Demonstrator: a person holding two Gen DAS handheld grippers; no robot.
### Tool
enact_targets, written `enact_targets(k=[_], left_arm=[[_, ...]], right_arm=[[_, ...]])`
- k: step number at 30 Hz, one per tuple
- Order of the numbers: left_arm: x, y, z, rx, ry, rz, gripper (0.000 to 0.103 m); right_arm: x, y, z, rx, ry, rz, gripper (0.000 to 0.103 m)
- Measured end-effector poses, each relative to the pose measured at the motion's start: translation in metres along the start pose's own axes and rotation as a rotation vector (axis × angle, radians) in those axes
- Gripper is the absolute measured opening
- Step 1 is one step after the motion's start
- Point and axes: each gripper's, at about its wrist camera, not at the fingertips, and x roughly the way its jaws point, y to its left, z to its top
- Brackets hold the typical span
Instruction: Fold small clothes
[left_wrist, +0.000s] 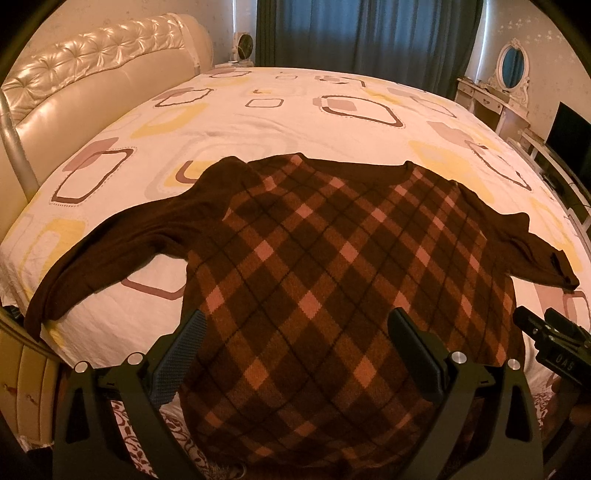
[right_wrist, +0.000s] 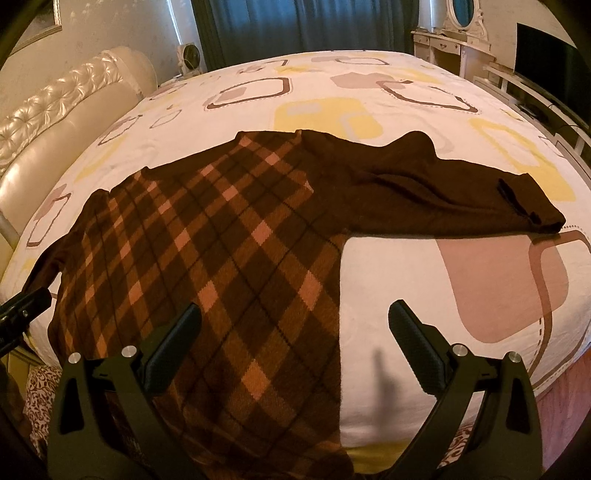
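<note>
Across the near edge of the bed, a brown argyle sweater is spread flat, its hem hanging over that edge toward the tongs and its neckline pointing toward the far edge, so the long axis of the body runs straight away from both wrist cameras. Both sleeves are stretched sideways: the left sleeve reaches the near left corner, while the right sleeve is laid out toward the right edge. The left gripper is seen with its jaws spread wide, nothing between them, poised over the lower body of the garment. The right gripper is likewise spread and empty, straddling the sweater's right side seam, with bare patterned sheet under its outer finger. The right sleeve is judged nearer to the right gripper, the left sleeve nearer to the left one, so a first inward fold could be begun from either side. On the right gripper's housing, as seen from the left wrist view, faint lettering resembling "OAS" can be made out; no other writing is readable.
</note>
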Motion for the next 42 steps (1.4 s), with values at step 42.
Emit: enact_targets(k=[42], left_arm=[[0.037, 0.004, -0.009, -0.037, 0.108, 0.045, 0.098]], right_arm=[[0.047, -0.221, 0.089, 0.02, 0.061, -0.49, 0.068]])
